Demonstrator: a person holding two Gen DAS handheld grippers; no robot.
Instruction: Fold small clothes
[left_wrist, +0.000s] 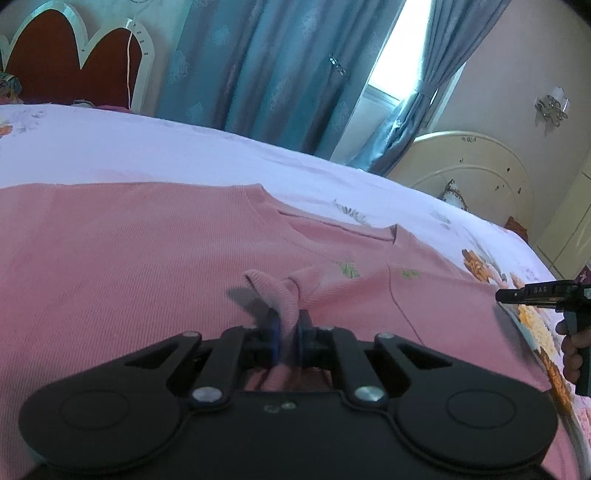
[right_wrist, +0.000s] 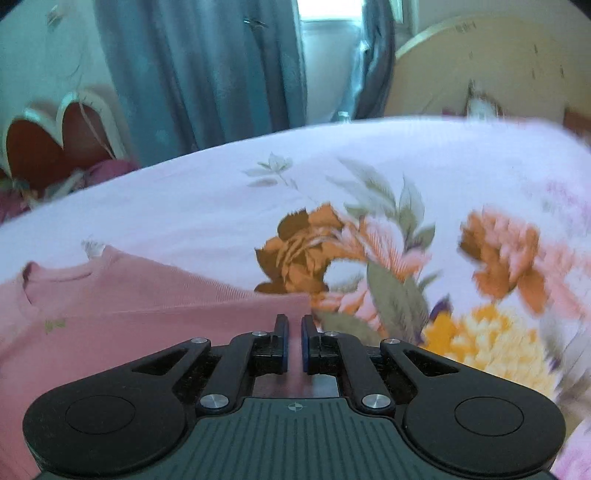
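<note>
A pink ribbed top (left_wrist: 129, 258) lies spread on the bed, its neckline toward the far side. My left gripper (left_wrist: 287, 321) is shut on a pinched fold of the pink top (left_wrist: 273, 291) that sticks up between the fingers. My right gripper (right_wrist: 294, 326) hovers over the top's right edge (right_wrist: 221, 295); its jaws stand close with a narrow gap and nothing between them. The right gripper also shows at the right edge of the left wrist view (left_wrist: 532, 295), held by a hand.
The bed has a white floral sheet (right_wrist: 369, 240). A red and white headboard (left_wrist: 74, 62) stands at the far left. Blue curtains (left_wrist: 258, 74) and a window are behind. A cream round board (left_wrist: 472, 173) is beyond the bed's far right.
</note>
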